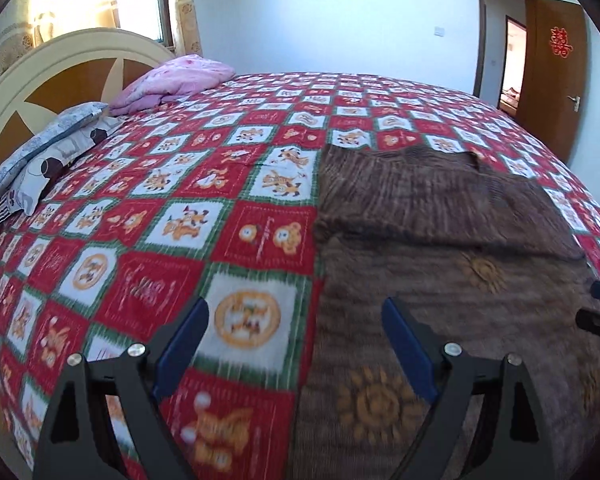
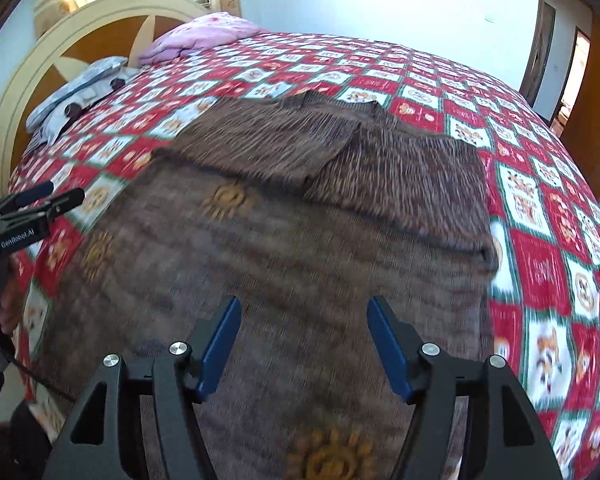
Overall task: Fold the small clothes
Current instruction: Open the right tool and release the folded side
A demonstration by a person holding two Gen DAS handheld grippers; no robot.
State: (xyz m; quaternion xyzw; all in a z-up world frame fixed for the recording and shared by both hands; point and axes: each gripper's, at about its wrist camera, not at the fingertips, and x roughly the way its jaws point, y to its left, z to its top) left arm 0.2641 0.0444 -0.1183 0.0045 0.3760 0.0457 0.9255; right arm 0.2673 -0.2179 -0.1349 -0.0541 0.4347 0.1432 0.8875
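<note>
- Brown knitted garment (image 2: 300,240) with orange sun motifs, spread flat on the bed, over a red, white and green checked bedspread (image 1: 180,184).
- Far part of the garment folded over onto itself, two ribbed flaps meeting near the middle, fold edge running across the cloth.
- Left tongs (image 1: 296,340) wide apart, nothing between the blue pads, hanging above the left edge of the garment where it meets the bedspread.
- Right tongs (image 2: 304,344) parted, nothing gripped, above the near, unfolded part of the garment; pads clear of the cloth.
- Left tongs also seen at the left edge of the right wrist view, with part of a hand (image 2: 8,308) below them.
- Pink folded blanket (image 1: 172,80) and grey patterned pillow (image 1: 48,144) at the head of the bed, against the cream and brown headboard (image 1: 60,72), well apart from the garment.
- Brown door (image 1: 556,76) with a red paper ornament on the far right; window with curtains behind the headboard.
- Both views blurred near the tongs.
</note>
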